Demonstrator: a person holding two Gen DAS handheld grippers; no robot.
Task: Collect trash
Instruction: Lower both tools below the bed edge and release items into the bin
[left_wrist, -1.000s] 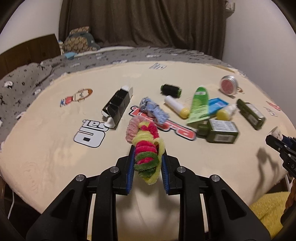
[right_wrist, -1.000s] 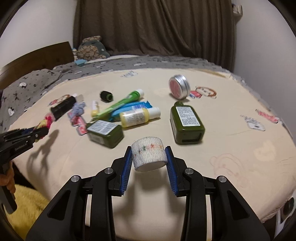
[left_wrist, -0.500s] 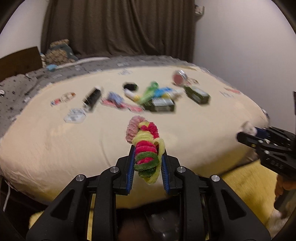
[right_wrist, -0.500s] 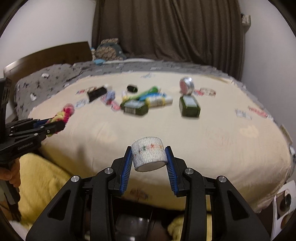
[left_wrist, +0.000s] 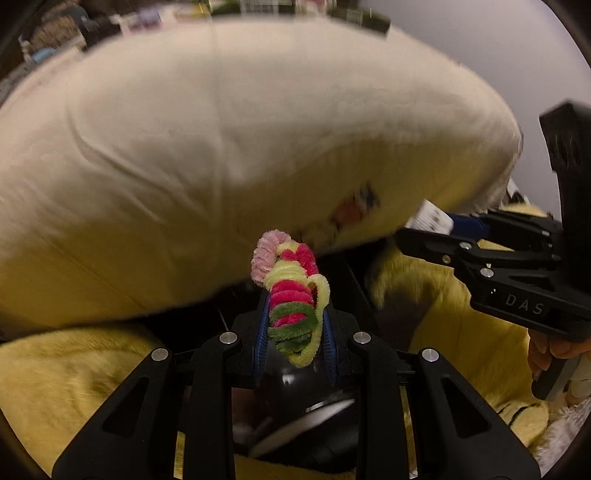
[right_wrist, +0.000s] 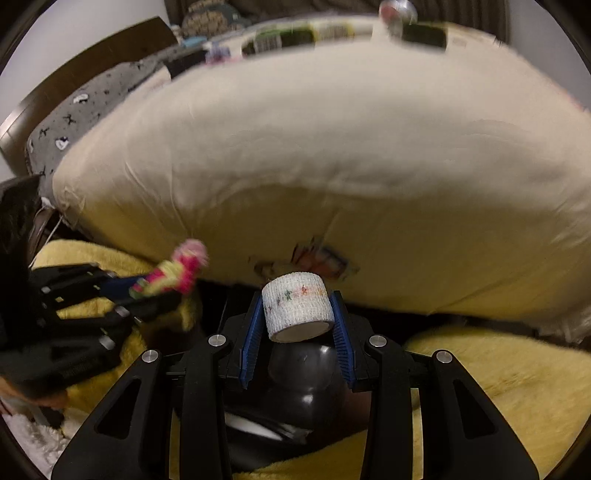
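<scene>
now the left gripper (left_wrist: 294, 334) is clamped on a coil of pipe cleaners (left_wrist: 291, 295), the right gripper (right_wrist: 297, 325) on a bandage roll (right_wrist: 297, 308), both poised over a black bin (right_wrist: 306, 373) beside the bed (right_wrist: 332, 147). neither is dropped yet; bottles (right_wrist: 280, 40) remain on the bed.

A cream bedsheet (right_wrist: 332, 147) covers the bed and hangs over its edge. Yellow fleece blanket (right_wrist: 498, 376) lies below that edge. Grey patterned bedding (right_wrist: 74, 118) sits left of the sheet, against a brown headboard (right_wrist: 92, 70).
</scene>
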